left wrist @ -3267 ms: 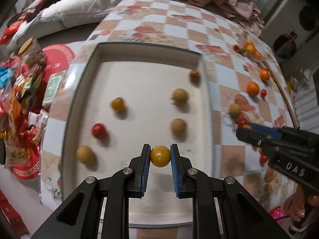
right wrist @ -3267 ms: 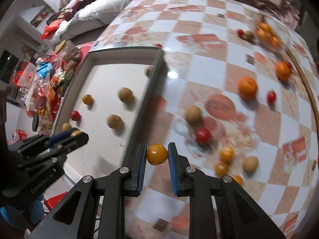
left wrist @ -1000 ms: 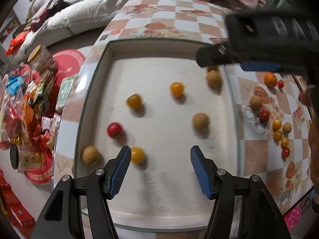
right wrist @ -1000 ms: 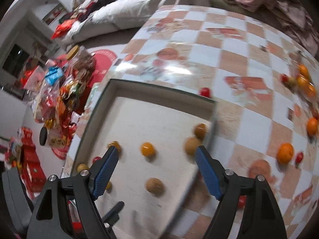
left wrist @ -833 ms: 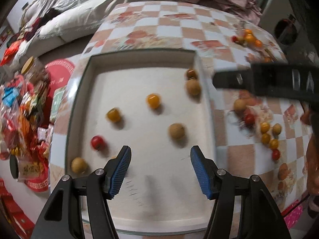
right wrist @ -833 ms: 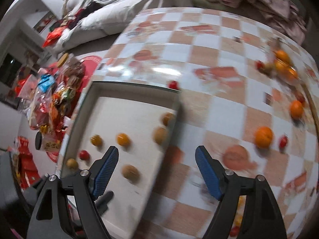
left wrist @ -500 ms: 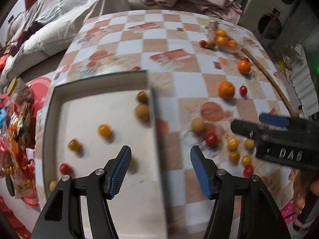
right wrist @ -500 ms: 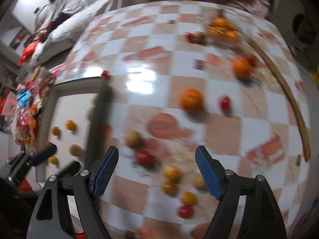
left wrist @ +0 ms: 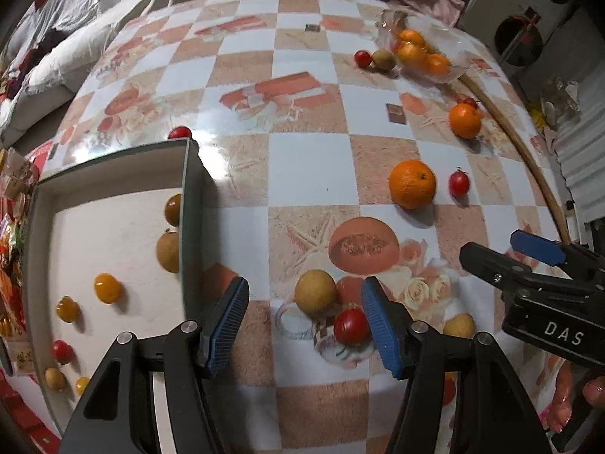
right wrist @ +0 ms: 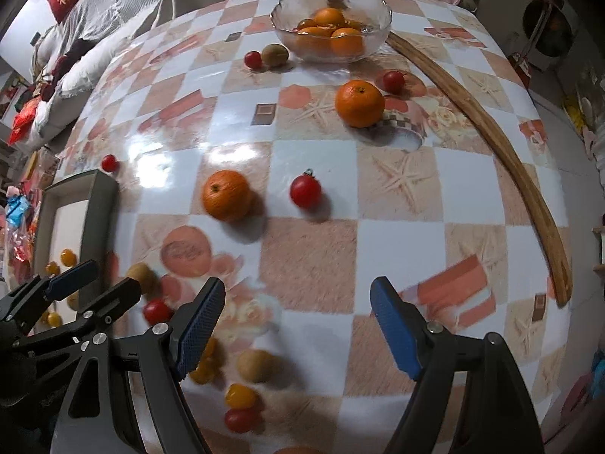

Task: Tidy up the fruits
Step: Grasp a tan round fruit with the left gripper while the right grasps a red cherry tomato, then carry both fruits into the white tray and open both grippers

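Note:
My left gripper (left wrist: 304, 314) is open and empty above the checkered table, with a tan round fruit (left wrist: 315, 292) and a red cherry tomato (left wrist: 351, 326) between its fingers. The grey tray (left wrist: 189, 204) at the left holds several small fruits, such as a yellow tomato (left wrist: 107, 287). My right gripper (right wrist: 297, 323) is open and empty over bare cloth; it also shows in the left wrist view (left wrist: 529, 261). An orange (right wrist: 226, 200) and a red tomato (right wrist: 305, 191) lie ahead of it. Small yellow, tan and red fruits (right wrist: 242, 395) lie near its left finger.
A glass bowl (right wrist: 374, 30) of oranges stands at the far side, with a kiwi (right wrist: 275, 54) and a tomato (right wrist: 252, 59) beside it. Another orange (right wrist: 359, 103) lies nearer. A curved wooden stick (right wrist: 491, 128) runs along the right. Snack bags and bedding lie beyond the table's left edge.
Both grippers let go of yellow fruits in the tray and opened. Both have swung right, away from the tray, to the loose fruits on the cloth.

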{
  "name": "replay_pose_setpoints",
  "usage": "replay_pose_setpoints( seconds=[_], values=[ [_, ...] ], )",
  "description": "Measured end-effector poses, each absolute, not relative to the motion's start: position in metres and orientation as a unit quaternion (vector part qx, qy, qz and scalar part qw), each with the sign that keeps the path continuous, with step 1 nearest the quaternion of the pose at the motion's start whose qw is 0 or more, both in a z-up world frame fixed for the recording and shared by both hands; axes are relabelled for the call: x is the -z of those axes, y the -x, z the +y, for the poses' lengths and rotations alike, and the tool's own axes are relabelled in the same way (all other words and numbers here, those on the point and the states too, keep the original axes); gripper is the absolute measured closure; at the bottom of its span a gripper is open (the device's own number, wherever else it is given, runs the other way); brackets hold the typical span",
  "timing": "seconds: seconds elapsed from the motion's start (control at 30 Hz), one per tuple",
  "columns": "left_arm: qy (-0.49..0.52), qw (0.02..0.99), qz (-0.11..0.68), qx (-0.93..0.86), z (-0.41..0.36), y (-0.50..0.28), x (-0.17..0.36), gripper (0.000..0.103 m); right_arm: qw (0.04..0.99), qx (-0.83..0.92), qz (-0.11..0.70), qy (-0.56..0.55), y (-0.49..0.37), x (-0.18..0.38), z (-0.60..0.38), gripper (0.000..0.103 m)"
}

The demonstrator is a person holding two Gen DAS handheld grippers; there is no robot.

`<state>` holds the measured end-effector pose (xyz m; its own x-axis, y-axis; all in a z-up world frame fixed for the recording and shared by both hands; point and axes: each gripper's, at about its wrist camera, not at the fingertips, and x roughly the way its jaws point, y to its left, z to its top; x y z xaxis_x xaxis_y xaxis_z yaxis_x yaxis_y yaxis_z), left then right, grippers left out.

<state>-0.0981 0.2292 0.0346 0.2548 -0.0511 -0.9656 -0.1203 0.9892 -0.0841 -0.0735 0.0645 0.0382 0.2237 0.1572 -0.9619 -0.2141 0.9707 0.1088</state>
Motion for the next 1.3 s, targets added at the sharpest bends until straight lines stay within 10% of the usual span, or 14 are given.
replay_pose_setpoints(
  seconds=[0.5, 0.8, 1.3],
  values=[
    [0.062, 0.774, 0.627, -0.061, 0.224, 0.088, -0.01, 0.041, 0.794, -0.137, 0.587, 0.084, 0.038, -0.018, 0.08, 0.045],
    [0.051, 0.78, 0.621, -0.054, 0.208, 0.09, -0.015, 0.076, 0.804, -0.131, 0.573, 0.094, 0.027, -0.02, 0.082, 0.08],
    [0.092, 0.793, 0.602, -0.012, 0.216, 0.106, -0.042, 0.076, 0.799, -0.145, 0.582, 0.049, 0.046, -0.036, 0.066, 0.08]
  ],
)
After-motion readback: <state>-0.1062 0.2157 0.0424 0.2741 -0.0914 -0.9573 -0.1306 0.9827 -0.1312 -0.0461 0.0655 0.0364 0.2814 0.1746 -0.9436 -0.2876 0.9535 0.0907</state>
